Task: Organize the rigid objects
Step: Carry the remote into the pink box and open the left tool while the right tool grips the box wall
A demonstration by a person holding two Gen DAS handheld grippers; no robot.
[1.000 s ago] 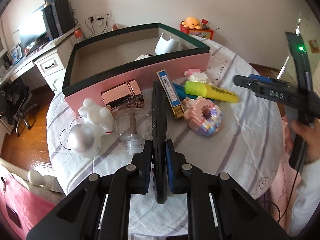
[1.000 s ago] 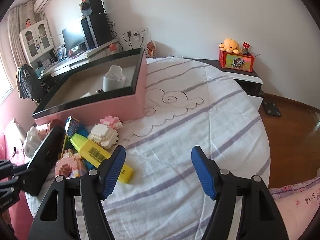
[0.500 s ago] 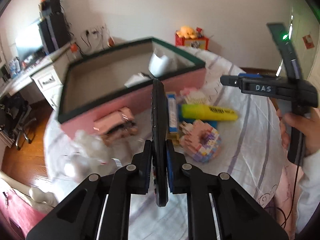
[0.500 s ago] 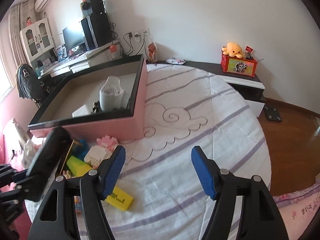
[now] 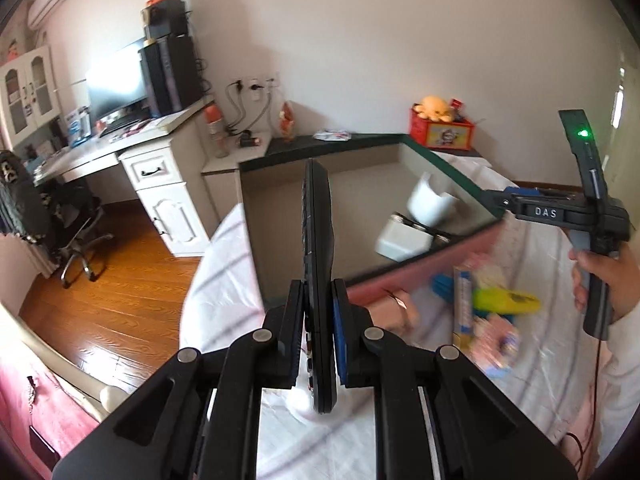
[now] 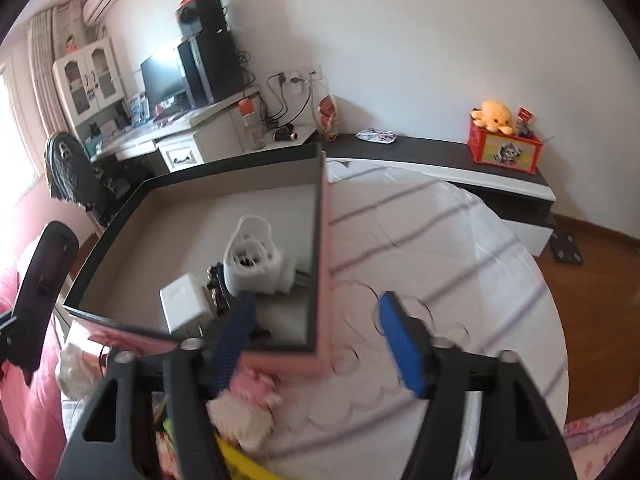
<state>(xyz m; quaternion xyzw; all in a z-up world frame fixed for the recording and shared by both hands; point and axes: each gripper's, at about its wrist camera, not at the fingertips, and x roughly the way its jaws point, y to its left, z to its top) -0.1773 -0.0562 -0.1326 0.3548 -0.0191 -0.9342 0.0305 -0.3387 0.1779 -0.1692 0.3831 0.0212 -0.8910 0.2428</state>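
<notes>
My left gripper point(image 5: 318, 312) is shut on a black remote control point(image 5: 319, 240), held edge-up above the near left part of the pink box point(image 5: 420, 268). The remote also shows at the left in the right wrist view point(image 6: 42, 276). The box point(image 6: 324, 264) holds a white cup-shaped item point(image 6: 252, 264), a white block point(image 6: 184, 300) and batteries. My right gripper point(image 6: 316, 340) is open and empty over the box's near right corner. A yellow highlighter point(image 5: 504, 300), a blue-striped box point(image 5: 462, 308) and brick toys point(image 5: 496, 340) lie on the cloth beside the box.
The round table has a white striped cloth point(image 6: 460, 248) and the wooden floor point(image 5: 100, 300) drops away to its left. A desk with a monitor point(image 5: 116, 84) stands behind. A low cabinet with a red tin and a plush octopus point(image 6: 496, 116) runs along the wall.
My left gripper has lifted and swung left with the remote, now over the box's left side. My right gripper has moved forward and up over the box's corner.
</notes>
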